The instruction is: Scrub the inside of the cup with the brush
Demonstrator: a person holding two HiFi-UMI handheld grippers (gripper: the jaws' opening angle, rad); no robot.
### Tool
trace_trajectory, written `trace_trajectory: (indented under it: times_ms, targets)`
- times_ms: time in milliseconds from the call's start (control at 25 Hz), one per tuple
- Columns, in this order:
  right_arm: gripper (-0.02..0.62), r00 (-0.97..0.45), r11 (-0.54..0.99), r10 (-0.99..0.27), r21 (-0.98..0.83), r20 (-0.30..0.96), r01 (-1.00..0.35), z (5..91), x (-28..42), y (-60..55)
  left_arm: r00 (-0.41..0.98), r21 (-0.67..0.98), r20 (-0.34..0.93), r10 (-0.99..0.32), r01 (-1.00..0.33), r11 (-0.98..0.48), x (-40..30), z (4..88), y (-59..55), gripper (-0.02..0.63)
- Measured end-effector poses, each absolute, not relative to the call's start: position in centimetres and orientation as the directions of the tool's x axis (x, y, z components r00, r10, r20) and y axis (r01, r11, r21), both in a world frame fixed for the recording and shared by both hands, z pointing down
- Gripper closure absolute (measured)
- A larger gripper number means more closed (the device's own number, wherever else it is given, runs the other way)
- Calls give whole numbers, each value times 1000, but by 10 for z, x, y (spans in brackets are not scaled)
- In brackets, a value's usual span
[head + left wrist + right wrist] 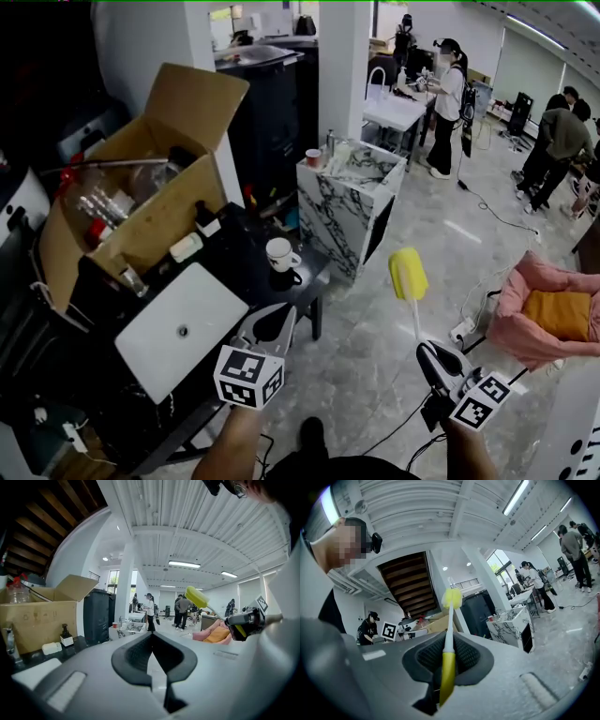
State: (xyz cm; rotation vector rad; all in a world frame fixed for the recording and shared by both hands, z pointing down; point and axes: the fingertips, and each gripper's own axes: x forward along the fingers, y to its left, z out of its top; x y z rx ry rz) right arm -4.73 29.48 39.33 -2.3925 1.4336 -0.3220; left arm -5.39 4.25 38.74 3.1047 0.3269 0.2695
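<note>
Two grippers, head view: left gripper [274, 321] and right gripper [429, 354] are low over the grey floor [394, 309], well apart from each other.
Cup, head view: white cup [279, 253] stands upright on the dark tabletop [234, 246], beyond the left gripper and near a cardboard box [159, 197]; only this view shows it.
Brush, head view: brush [409, 274] rises from the right gripper, yellow head on top, well apart from the cup.
Left gripper view: fingers [131, 654] are clenched together with nothing between them; the brush and right gripper show at the right, with people [150, 611] standing far behind.
Right gripper view: fingers are clamped on the brush's yellow handle, with the pale stem and yellow head straight ahead; a marble-patterned counter [511, 625] stands at the right.
</note>
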Motion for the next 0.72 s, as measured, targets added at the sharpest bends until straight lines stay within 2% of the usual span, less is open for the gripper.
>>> trace_trajectory:
  times_ms: [520,720]
  targets:
    - [552,410,-393,-911,-378,38,-838,375,18,212,970,101,183,157,140,-985,-4,403,-33,586]
    - [552,354,-335,-935,-390,25,-858,381,62,189,967,68,224,123,110,-992,25,411,-47,586]
